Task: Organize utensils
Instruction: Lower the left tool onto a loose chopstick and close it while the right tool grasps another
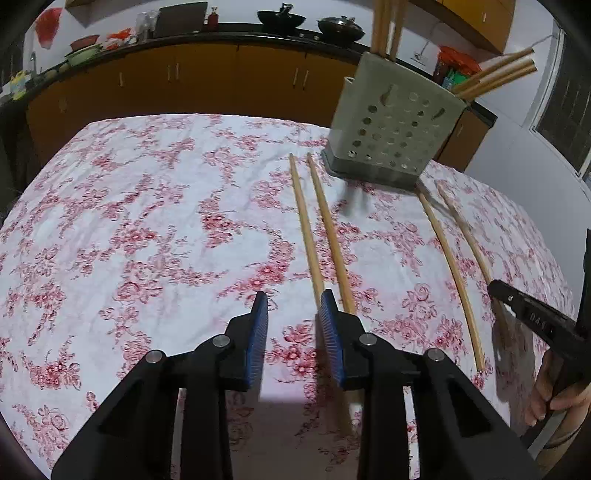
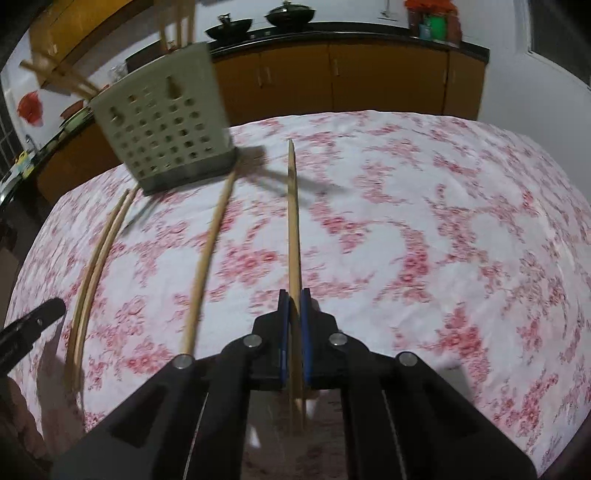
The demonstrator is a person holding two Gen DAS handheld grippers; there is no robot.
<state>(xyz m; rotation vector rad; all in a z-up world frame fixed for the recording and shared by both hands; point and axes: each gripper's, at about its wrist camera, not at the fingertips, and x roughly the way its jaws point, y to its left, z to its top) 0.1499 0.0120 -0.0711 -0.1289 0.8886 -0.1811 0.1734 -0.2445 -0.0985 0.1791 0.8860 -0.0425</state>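
Several wooden chopsticks lie on a table with a pink floral cloth (image 1: pixel 147 221). A grey perforated utensil holder (image 1: pixel 391 129) stands at the back right and holds several chopsticks; it also shows in the right wrist view (image 2: pixel 166 125). My left gripper (image 1: pixel 293 317) is open, low over the cloth, just left of two chopsticks (image 1: pixel 317 236). Two more chopsticks (image 1: pixel 450 266) lie to the right. My right gripper (image 2: pixel 294 314) is shut on one chopstick (image 2: pixel 293 221) that points away along the fingers. It shows in the left wrist view at the right edge (image 1: pixel 524 306).
Another chopstick (image 2: pixel 207 262) and a pair (image 2: pixel 96 266) lie left of the right gripper. Orange kitchen cabinets (image 1: pixel 207 81) with a dark counter holding woks (image 1: pixel 280 18) and dishes stand behind the table. The table's near edge is under both grippers.
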